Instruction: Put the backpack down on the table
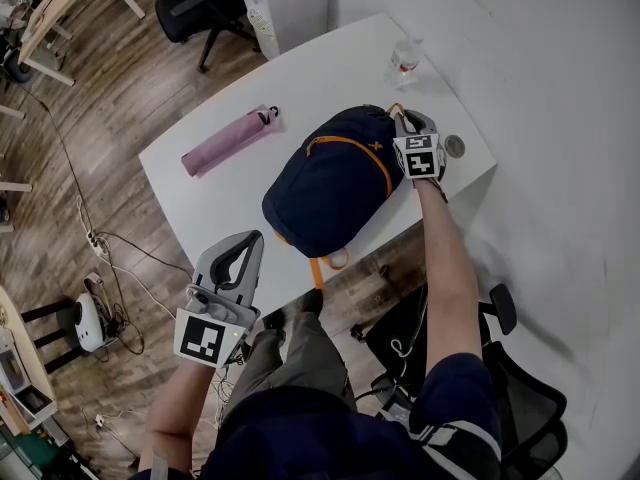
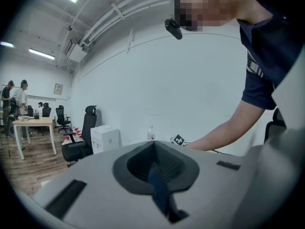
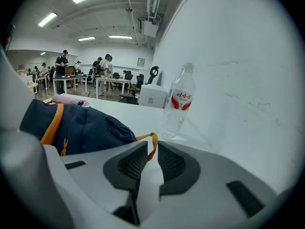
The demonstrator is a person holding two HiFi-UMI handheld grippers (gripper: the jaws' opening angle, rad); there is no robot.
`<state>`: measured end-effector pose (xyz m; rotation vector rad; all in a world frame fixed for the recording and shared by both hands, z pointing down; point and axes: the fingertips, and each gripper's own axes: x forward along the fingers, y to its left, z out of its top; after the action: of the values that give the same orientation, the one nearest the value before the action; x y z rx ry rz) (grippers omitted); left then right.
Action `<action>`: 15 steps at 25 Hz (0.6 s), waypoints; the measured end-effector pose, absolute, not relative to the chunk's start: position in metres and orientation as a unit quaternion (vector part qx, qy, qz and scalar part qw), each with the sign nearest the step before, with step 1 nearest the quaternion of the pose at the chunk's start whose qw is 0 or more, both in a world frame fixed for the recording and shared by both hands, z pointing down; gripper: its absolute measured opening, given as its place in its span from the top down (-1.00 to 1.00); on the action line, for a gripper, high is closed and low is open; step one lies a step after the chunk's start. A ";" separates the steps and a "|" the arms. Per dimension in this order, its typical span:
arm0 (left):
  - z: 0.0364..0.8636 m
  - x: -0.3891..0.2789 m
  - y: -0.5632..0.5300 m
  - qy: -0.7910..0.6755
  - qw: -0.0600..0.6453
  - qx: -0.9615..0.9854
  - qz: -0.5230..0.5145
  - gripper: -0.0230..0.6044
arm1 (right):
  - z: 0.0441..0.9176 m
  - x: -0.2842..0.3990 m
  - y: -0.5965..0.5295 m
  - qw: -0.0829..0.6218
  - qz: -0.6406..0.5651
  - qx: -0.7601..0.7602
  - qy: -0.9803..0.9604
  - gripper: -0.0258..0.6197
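The navy backpack (image 1: 330,183) with orange trim lies flat on the white table (image 1: 230,218), its bottom strap hanging over the near edge. My right gripper (image 1: 402,118) is at the bag's top end, by the wall. In the right gripper view the backpack (image 3: 76,125) lies to the left and its orange top loop (image 3: 152,138) runs into the narrow gap of the right gripper (image 3: 152,146); the pads stand slightly apart and do not press it. My left gripper (image 1: 250,243) hovers off the table's near edge, away from the bag, and the left gripper (image 2: 153,143) is shut on nothing.
A clear water bottle (image 1: 403,60) stands near the wall behind the bag, also seen as bottle (image 3: 178,106). A pink folded umbrella (image 1: 228,140) lies left of the backpack. A cable grommet (image 1: 454,146) sits at the table's right corner. A black office chair (image 1: 200,3) stands beyond.
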<state>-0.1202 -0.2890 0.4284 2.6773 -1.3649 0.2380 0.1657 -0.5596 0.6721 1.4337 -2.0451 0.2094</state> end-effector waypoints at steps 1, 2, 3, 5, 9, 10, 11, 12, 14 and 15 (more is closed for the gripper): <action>0.429 -0.119 -0.289 -0.451 0.064 0.887 0.079 0.92 | 0.672 0.167 -0.560 0.311 0.079 0.545 -0.775 0.69; 0.429 -0.119 -0.288 -0.451 0.064 0.887 0.079 0.91 | 0.672 0.168 -0.560 0.309 0.080 0.545 -0.775 0.67; 0.429 -0.118 -0.288 -0.451 0.064 0.887 0.079 0.91 | 0.672 0.169 -0.560 0.308 0.081 0.544 -0.776 0.64; 0.429 -0.118 -0.287 -0.451 0.065 0.887 0.079 0.91 | 0.670 0.171 -0.560 0.304 0.078 0.545 -0.777 0.53; 0.427 -0.118 -0.288 -0.451 0.065 0.886 0.079 0.91 | 0.661 0.174 -0.562 0.290 0.069 0.550 -0.780 0.12; 0.426 -0.117 -0.287 -0.451 0.064 0.887 0.079 0.91 | 0.660 0.174 -0.562 0.287 0.068 0.552 -0.780 0.07; 0.426 -0.117 -0.287 -0.451 0.064 0.887 0.080 0.91 | 0.658 0.175 -0.562 0.284 0.068 0.553 -0.780 0.00; 0.426 -0.117 -0.287 -0.450 0.064 0.887 0.081 0.91 | 0.657 0.175 -0.563 0.281 0.068 0.555 -0.780 -0.06; 0.425 -0.117 -0.286 -0.449 0.063 0.887 0.080 0.91 | 0.655 0.176 -0.562 0.277 0.071 0.557 -0.780 -0.11; 0.425 -0.116 -0.286 -0.449 0.063 0.888 0.080 0.91 | 0.655 0.177 -0.561 0.276 0.071 0.557 -0.780 -0.13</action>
<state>-0.1165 -0.2858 0.4250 2.6821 -1.3571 0.2418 0.1766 -0.5607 0.6547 1.4966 -2.0959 0.1895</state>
